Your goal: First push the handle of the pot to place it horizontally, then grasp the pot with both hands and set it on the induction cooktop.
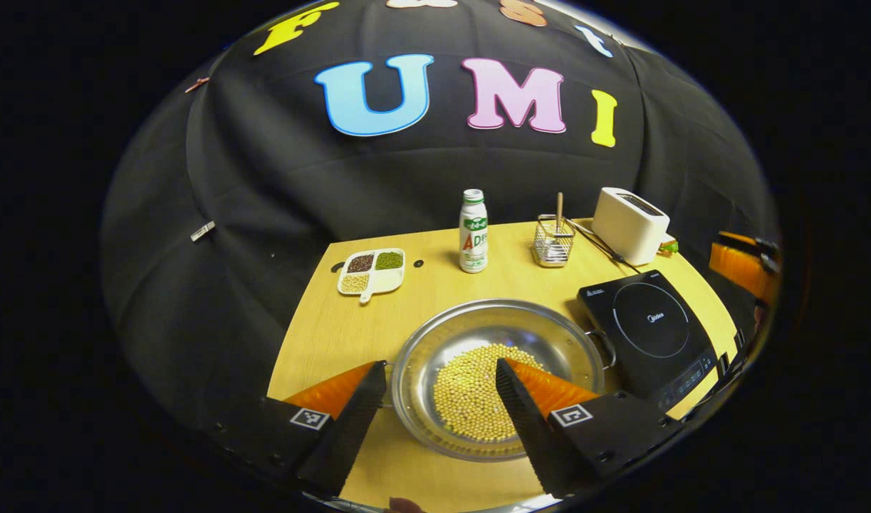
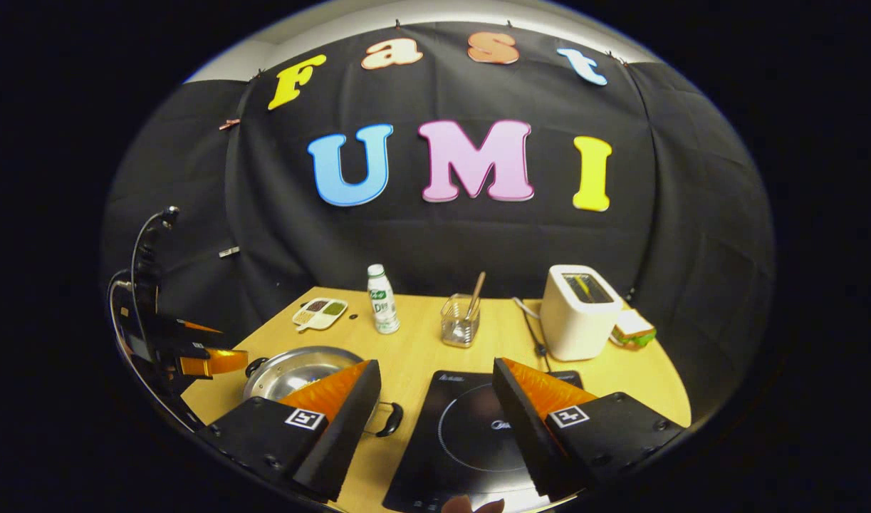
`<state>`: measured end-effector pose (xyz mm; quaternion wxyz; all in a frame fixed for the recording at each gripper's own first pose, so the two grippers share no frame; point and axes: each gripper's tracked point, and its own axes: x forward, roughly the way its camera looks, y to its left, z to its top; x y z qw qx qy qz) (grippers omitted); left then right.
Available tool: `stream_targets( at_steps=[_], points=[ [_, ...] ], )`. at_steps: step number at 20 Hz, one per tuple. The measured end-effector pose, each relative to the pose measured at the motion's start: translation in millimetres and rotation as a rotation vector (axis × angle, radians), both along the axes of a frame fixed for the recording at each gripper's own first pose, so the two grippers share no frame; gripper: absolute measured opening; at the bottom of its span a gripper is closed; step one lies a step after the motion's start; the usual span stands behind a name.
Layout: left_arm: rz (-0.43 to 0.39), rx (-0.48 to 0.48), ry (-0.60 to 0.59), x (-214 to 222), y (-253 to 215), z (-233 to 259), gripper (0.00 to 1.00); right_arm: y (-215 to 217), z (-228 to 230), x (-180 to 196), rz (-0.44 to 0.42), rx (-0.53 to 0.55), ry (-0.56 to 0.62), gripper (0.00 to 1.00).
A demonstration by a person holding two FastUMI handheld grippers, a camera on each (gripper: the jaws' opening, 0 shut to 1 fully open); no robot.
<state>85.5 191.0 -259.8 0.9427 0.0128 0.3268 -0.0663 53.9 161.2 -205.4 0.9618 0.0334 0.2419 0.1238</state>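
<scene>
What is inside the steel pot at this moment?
The steel pot holds a heap of small yellow beans, spread over the near part of its bottom. The left tongs' finger covers some beans, so that part stays unseen.

Left gripper [image 1: 441,388] – jaws spread wide; right gripper [image 2: 436,385] – jaws likewise apart, nothing held.

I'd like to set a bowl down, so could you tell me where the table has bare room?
Bare wood lies between the divided dish and the pot, and left of the pot. The back right is crowded: bottle, wire holder, toaster, cooktop.
</scene>
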Motion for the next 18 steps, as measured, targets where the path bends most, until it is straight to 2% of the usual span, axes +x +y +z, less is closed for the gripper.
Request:
stream_targets(
  at_steps=[2, 3, 6, 9, 14, 18],
  points=[
    [0.012, -0.017, 0.030, 1, 24, -19, 0.97, 18, -26, -2, 0.021, 0.003, 0.071, 0.98],
    [0.013, -0.018, 0.049, 1, 34, -29, 1.00, 26, -36, -2, 0.031, 0.006, 0.101, 0.98],
    [0.019, -0.039, 0.107, 10, 58, -58, 0.97, 46, -67, -4, 0.045, 0.022, 0.200, 0.99],
    [0.003, -0.046, 0.167, 22, 65, -87, 0.96, 59, -90, -1, 0.034, 0.024, 0.286, 0.99],
    [-0.036, -0.073, 0.246, 44, 55, -126, 0.94, 67, -116, 5, 0.002, 0.009, 0.360, 0.99],
    [-0.031, -0.039, 0.267, 56, 59, -139, 0.91, 70, -134, 4, -0.005, -0.017, 0.411, 0.99]
  ],
)
